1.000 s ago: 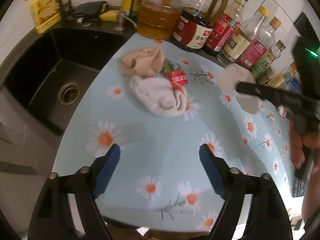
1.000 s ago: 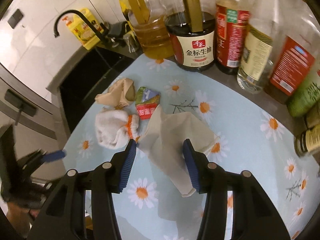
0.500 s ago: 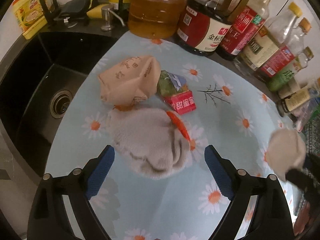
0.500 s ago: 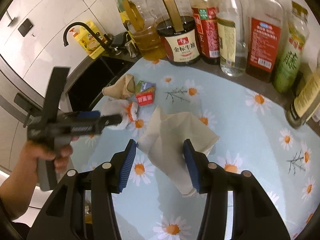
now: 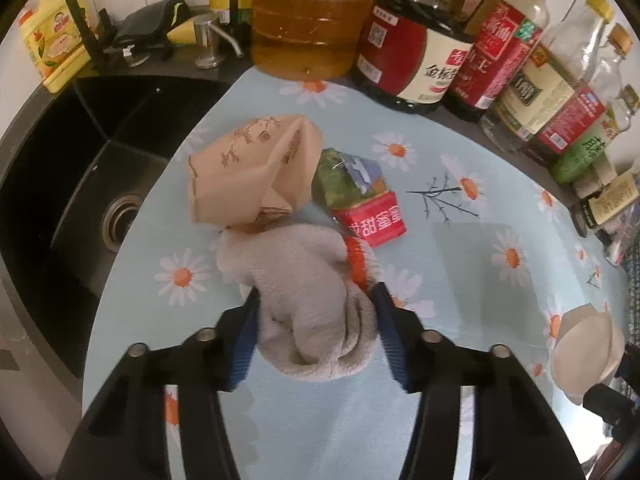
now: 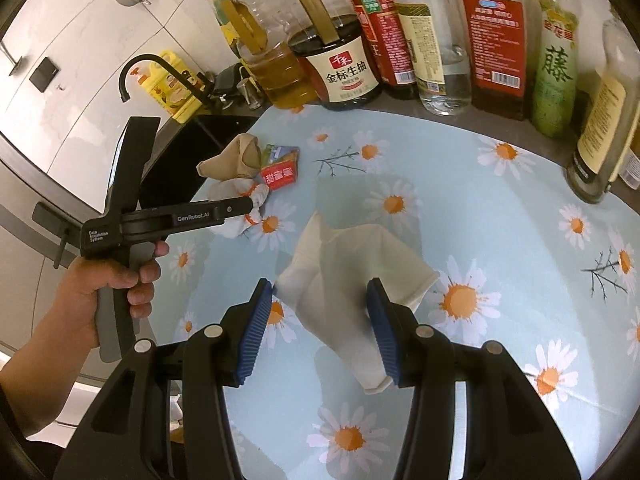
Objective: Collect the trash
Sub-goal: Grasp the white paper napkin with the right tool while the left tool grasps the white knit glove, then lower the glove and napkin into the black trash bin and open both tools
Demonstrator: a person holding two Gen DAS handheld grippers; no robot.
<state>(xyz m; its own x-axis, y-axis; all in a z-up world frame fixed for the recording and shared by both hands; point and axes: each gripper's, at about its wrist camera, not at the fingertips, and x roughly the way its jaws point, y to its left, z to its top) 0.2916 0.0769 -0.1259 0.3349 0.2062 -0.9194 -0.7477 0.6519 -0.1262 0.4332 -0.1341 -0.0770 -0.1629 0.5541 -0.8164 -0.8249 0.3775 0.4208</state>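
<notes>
Woollen and grey, the sock point(image 5: 308, 292) sits between the pads of the left hand-held gripper point(image 5: 316, 332), whose jaws have just been closing and now squeeze it on the counter point(image 5: 460, 292). Just beyond it lie a paper bag point(image 5: 252, 172) and a snack packet point(image 5: 360, 200). The right hand-held gripper point(image 6: 320, 328) is clenched on a beige tissue point(image 6: 352, 276). If the sock is lifted quickly, I think the soft cloth may slip out, or drag the bag.

the right gripper point(image 6: 318, 322) holds a cream paper bag point(image 6: 352, 268) above the daisy-print mat point(image 6: 500, 208). toward the mat's far left corner the left gripper point(image 6: 256, 200), in a hand point(image 6: 108, 284), has just closed onto a white sock point(image 6: 236, 224).
</notes>
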